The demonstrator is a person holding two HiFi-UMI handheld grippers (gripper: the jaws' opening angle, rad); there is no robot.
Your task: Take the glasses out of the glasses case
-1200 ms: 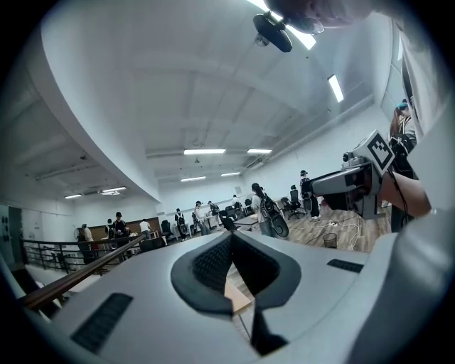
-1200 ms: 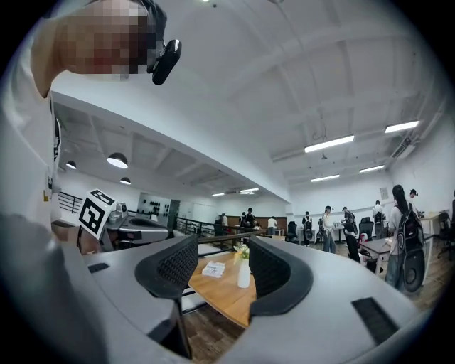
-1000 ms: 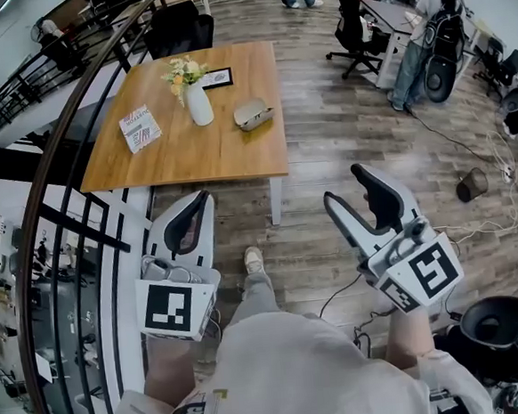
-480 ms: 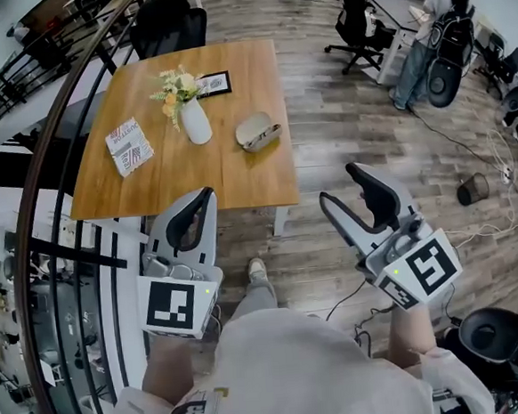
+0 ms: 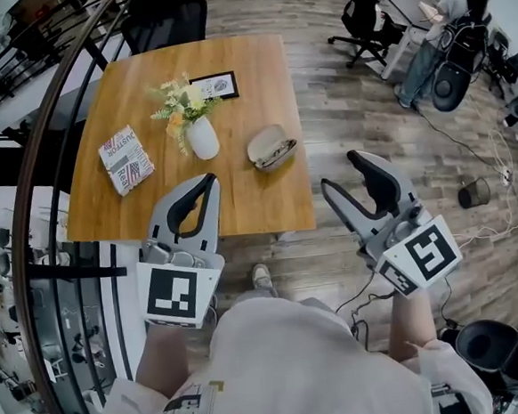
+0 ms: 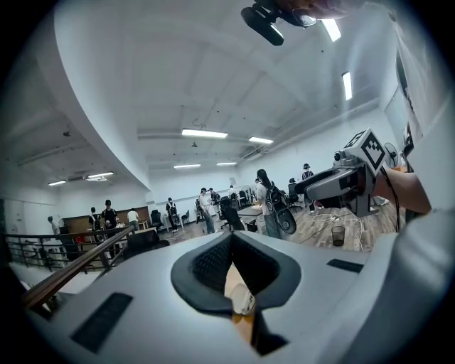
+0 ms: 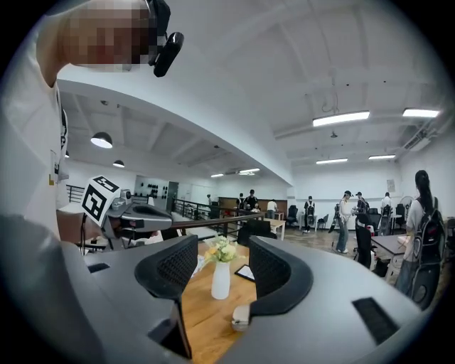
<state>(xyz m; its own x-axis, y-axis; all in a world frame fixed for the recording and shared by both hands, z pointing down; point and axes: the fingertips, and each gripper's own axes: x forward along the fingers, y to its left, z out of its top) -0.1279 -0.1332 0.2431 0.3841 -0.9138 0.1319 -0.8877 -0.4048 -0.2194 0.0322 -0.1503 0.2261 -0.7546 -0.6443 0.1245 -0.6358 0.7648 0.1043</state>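
A beige oval glasses case (image 5: 272, 147) lies near the right side of the wooden table (image 5: 249, 77), its lid seemingly a little ajar. The glasses themselves are too small to make out. My left gripper (image 5: 207, 181) is shut on nothing and hovers over the table's near edge, left of the case. Through the slit below its joined tips (image 6: 231, 238) the case (image 6: 244, 302) shows ahead. My right gripper (image 5: 344, 173) is open and empty, just off the table's right front corner. Between its pads (image 7: 274, 274) the case (image 7: 240, 315) lies ahead.
A white vase (image 5: 203, 136) with flowers stands left of the case, a booklet (image 5: 125, 159) further left, a small picture frame (image 5: 216, 86) behind. A curved railing (image 5: 38, 174) runs along the table's left. A black chair (image 5: 168, 17) stands behind it; people and office chairs (image 5: 364, 10) are at the far right.
The person has walked up to the table, which now lies much nearer. Both grippers have reached its near edge. Their jaws have not changed.
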